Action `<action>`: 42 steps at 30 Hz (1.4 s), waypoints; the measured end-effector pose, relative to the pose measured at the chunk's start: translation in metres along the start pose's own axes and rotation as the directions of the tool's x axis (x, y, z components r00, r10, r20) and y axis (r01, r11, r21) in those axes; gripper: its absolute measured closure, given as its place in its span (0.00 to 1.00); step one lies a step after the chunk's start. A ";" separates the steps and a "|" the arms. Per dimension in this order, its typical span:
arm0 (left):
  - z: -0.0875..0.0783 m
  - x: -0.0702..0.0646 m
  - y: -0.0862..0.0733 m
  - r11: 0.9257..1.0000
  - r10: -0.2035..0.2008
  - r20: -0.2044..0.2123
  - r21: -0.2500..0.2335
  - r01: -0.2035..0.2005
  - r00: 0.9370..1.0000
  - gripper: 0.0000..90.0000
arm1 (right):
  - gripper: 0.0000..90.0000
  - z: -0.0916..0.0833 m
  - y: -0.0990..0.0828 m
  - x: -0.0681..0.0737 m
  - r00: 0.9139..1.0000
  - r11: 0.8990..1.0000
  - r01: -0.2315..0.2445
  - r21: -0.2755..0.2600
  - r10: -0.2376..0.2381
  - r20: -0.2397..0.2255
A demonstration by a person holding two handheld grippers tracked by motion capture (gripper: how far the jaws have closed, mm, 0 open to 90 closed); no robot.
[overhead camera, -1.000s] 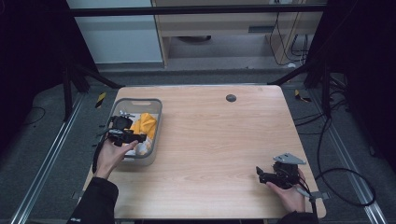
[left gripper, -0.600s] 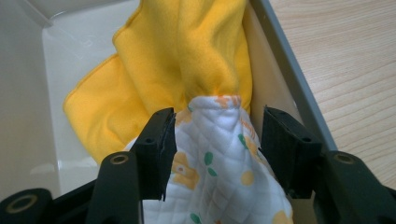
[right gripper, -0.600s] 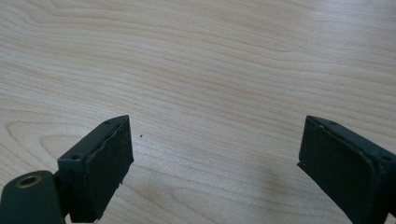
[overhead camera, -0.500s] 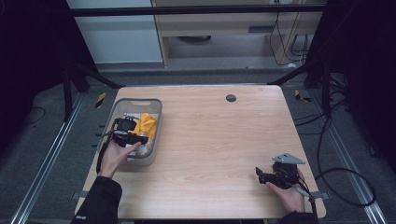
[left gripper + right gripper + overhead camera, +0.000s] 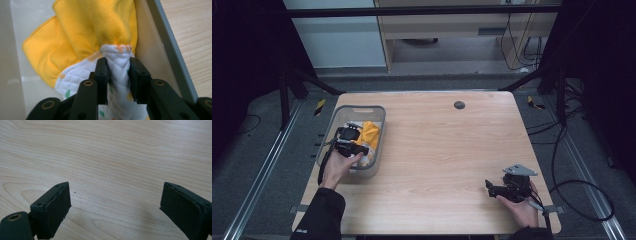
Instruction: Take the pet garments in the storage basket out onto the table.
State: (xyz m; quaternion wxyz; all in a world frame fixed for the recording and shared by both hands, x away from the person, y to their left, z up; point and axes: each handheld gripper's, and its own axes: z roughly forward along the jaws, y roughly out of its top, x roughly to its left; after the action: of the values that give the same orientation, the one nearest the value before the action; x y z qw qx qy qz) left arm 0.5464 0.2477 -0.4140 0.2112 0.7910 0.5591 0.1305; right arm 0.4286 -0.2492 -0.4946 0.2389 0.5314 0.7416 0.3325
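A grey plastic bin stands at the table's left side and holds a yellow cloth and a white quilted cloth with coloured dots. My left gripper reaches into the bin, its jaws shut on a fold of the white quilted cloth, with the yellow cloth bunched just beyond. My right gripper rests low over the bare wood at the table's near right, jaws wide open with nothing between them.
The light wooden table has a small dark round grommet near its far edge. The bin's grey wall runs close to the right of the left gripper. Cables lie on the floor to the right of the table.
My left gripper has moved slightly toward the near end of the bin and sits lower in the cloths. The right gripper has stayed where it was.
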 end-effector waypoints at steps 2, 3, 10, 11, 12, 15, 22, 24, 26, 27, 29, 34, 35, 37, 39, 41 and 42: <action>0.000 0.000 0.000 1.000 -0.004 -0.002 -0.002 0.004 1.000 0.84 | 0.10 0.000 0.000 0.000 1.000 1.000 0.000 0.001 0.000 0.000; -0.002 0.000 0.001 1.000 -0.005 -0.006 0.000 0.005 1.000 0.86 | 0.10 0.000 0.000 0.000 1.000 1.000 0.001 0.000 -0.001 -0.001; -0.011 0.000 0.001 1.000 -0.001 -0.017 -0.014 0.001 1.000 0.90 | 0.10 0.000 0.000 0.000 1.000 1.000 0.001 0.000 -0.001 0.001; -0.011 0.000 0.001 1.000 -0.001 -0.017 -0.014 0.001 1.000 0.90 | 0.10 0.000 0.000 0.000 1.000 1.000 0.001 0.000 -0.001 0.001; -0.013 0.001 0.002 1.000 -0.004 -0.014 -0.020 0.004 1.000 0.90 | 0.10 0.000 0.000 0.000 1.000 1.000 0.002 0.000 -0.002 0.001; -0.020 0.003 0.002 0.999 -0.004 -0.005 -0.034 0.004 1.000 0.90 | 0.11 0.000 0.000 0.000 1.000 1.000 0.003 0.001 -0.003 0.000; -0.038 0.002 0.003 0.998 0.009 -0.007 -0.067 -0.010 1.000 0.90 | 0.11 0.000 0.000 0.000 1.000 1.000 0.005 -0.001 -0.005 0.002; -0.042 0.002 0.004 0.997 0.013 -0.006 -0.076 -0.014 1.000 0.90 | 0.11 0.000 0.000 0.000 1.000 1.000 0.006 -0.001 -0.006 0.002; -0.044 0.002 0.005 0.997 0.015 -0.007 -0.078 -0.016 1.000 0.90 | 0.11 0.000 0.000 0.000 1.000 1.000 0.006 -0.001 -0.006 0.002; -0.048 0.001 0.006 0.996 0.020 -0.009 -0.084 -0.020 1.000 0.91 | 0.11 0.000 0.000 0.000 1.000 1.000 0.007 -0.002 -0.007 0.002; -0.052 0.001 0.006 0.995 0.024 -0.009 -0.092 -0.024 1.000 0.91 | 0.11 0.000 0.000 0.000 1.000 1.000 0.006 -0.004 -0.006 0.002; -0.060 0.002 0.006 0.993 0.024 -0.004 -0.112 -0.025 1.000 0.91 | 0.11 0.000 0.000 0.000 1.000 1.000 0.012 -0.004 -0.012 0.003; -0.061 0.002 0.007 0.993 0.025 -0.004 -0.115 -0.025 1.000 0.91 | 0.11 0.000 0.000 0.000 1.000 1.000 0.013 -0.005 -0.013 0.003; -0.064 0.002 0.007 0.992 0.026 -0.005 -0.121 -0.026 1.000 0.91 | 0.11 0.000 0.000 0.000 1.000 1.000 0.014 -0.007 -0.014 0.004; -0.066 0.002 0.007 0.991 0.027 -0.005 -0.127 -0.027 1.000 0.91 | 0.11 0.000 0.000 0.000 1.000 1.000 0.012 -0.009 -0.012 0.003; -0.069 0.001 0.007 0.991 0.029 -0.004 -0.132 -0.029 1.000 0.91 | 0.11 0.000 0.000 0.000 1.000 1.000 0.012 -0.010 -0.012 0.004; -0.070 0.001 0.007 0.991 0.028 -0.003 -0.134 -0.028 1.000 0.91 | 0.11 0.000 0.000 0.000 1.000 1.000 0.013 -0.010 -0.013 0.003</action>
State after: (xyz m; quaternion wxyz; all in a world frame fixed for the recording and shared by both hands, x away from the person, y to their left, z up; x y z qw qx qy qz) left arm 0.5217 0.2594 -0.3492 0.2616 0.7828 0.5379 0.1714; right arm 0.4282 -0.2489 -0.4949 0.2446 0.5261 0.7430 0.3337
